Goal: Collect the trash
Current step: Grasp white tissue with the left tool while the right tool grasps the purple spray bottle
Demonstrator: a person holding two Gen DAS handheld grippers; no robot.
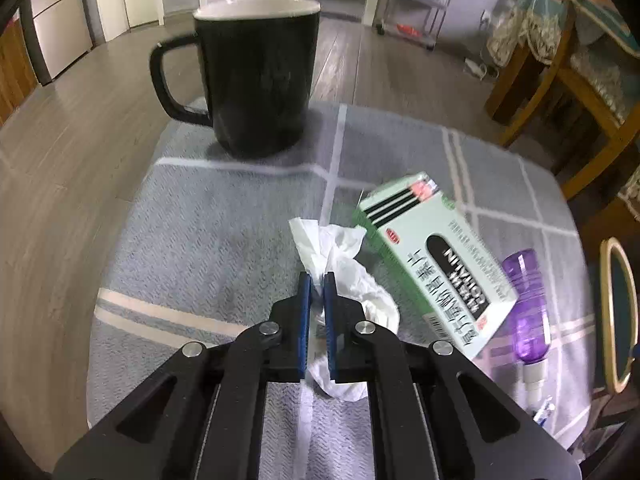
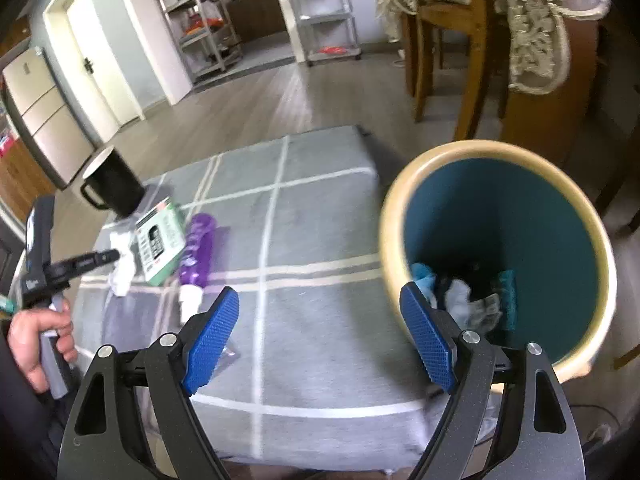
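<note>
A crumpled white tissue (image 1: 344, 264) lies on the grey checked tablecloth (image 1: 200, 240). My left gripper (image 1: 317, 280) is shut on the tissue, pinching it between the blue pads. In the right wrist view the tissue (image 2: 122, 270) shows at the far left under the left gripper (image 2: 106, 257). My right gripper (image 2: 320, 304) is open and empty above the table's front edge. Beside it stands a trash bin (image 2: 394, 216), teal inside with a cream rim, holding crumpled trash (image 2: 468, 300).
A black mug (image 1: 256, 76) stands at the far side. A green carton (image 1: 436, 264) and a purple bottle (image 1: 528, 304) lie right of the tissue. A small clear wrapper (image 1: 544, 410) lies near the table's right edge. Wooden chairs (image 2: 472, 40) stand behind the bin.
</note>
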